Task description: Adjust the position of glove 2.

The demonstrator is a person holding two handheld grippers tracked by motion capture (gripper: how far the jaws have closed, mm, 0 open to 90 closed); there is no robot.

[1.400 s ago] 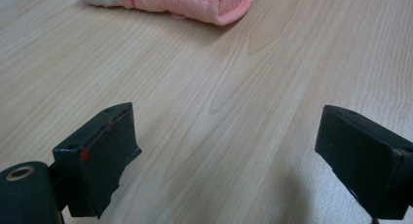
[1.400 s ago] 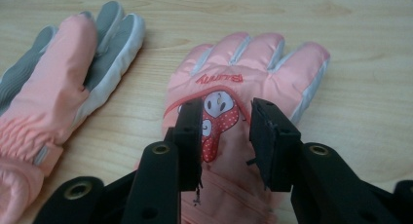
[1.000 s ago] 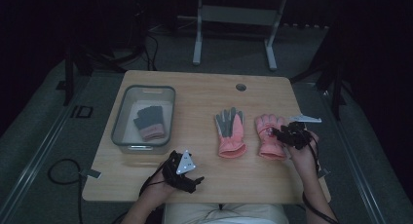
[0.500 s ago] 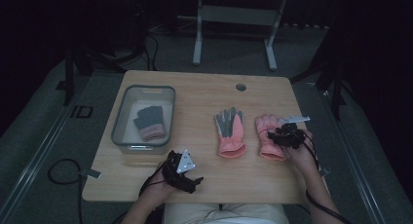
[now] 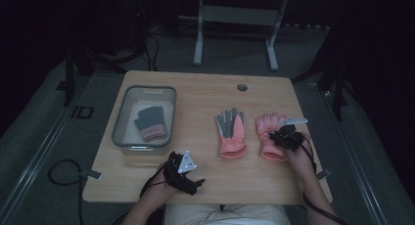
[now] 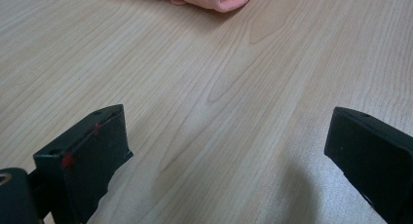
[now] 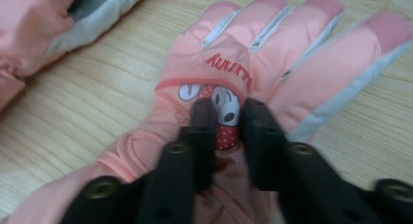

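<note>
Since the earlier frame your right tool (image 5: 283,135) has dropped onto the right glove (image 5: 270,137), and its jaws have just been closing; they now pinch a fold of fabric on the glove's back. That glove lies flat near the desk's (image 5: 205,93) right edge, just beside the other glove (image 5: 231,133), its long axis running away from you, fingers toward the far edge, cuff toward you. Your left tool (image 5: 185,172) has stayed at the near edge, jaws wide apart over bare wood, holding nothing.
</note>
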